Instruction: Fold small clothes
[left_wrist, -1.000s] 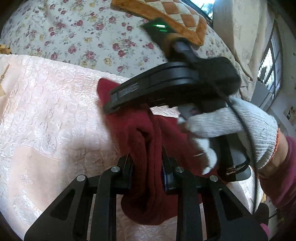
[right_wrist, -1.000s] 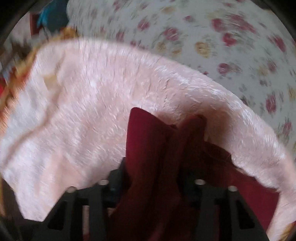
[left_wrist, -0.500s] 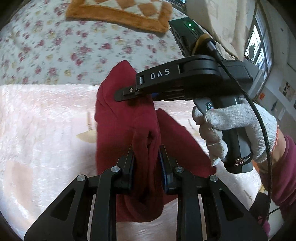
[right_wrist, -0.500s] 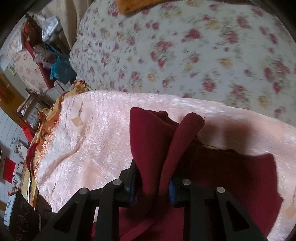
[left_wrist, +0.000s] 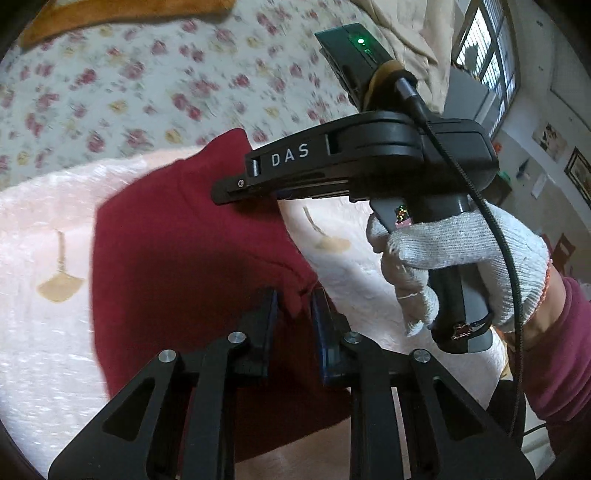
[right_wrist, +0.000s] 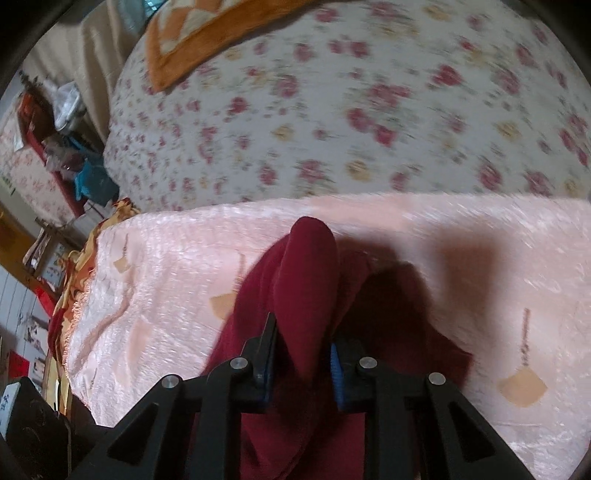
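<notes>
A dark red garment (left_wrist: 177, 258) lies on a pale pink bedspread (left_wrist: 40, 229). My left gripper (left_wrist: 293, 301) is shut on a small fold at the garment's near right edge. My right gripper (left_wrist: 225, 194) reaches in from the right and is shut on the garment's far corner. In the right wrist view, the right gripper (right_wrist: 303, 332) pinches a thick upright fold of the red garment (right_wrist: 306, 273). The rest of the cloth spreads flat over the pink bedspread (right_wrist: 480, 251).
A floral quilt (left_wrist: 147, 85) lies beyond the pink spread, with an orange checked mat (right_wrist: 192, 40) on it. The bed's left edge and cluttered shelves (right_wrist: 62, 122) show in the right wrist view. A window (left_wrist: 484, 48) is at the right.
Both grippers have carried the held edges across, so the red garment lies flatter and wider on the pink spread. The fold in my left gripper is thinner than before.
</notes>
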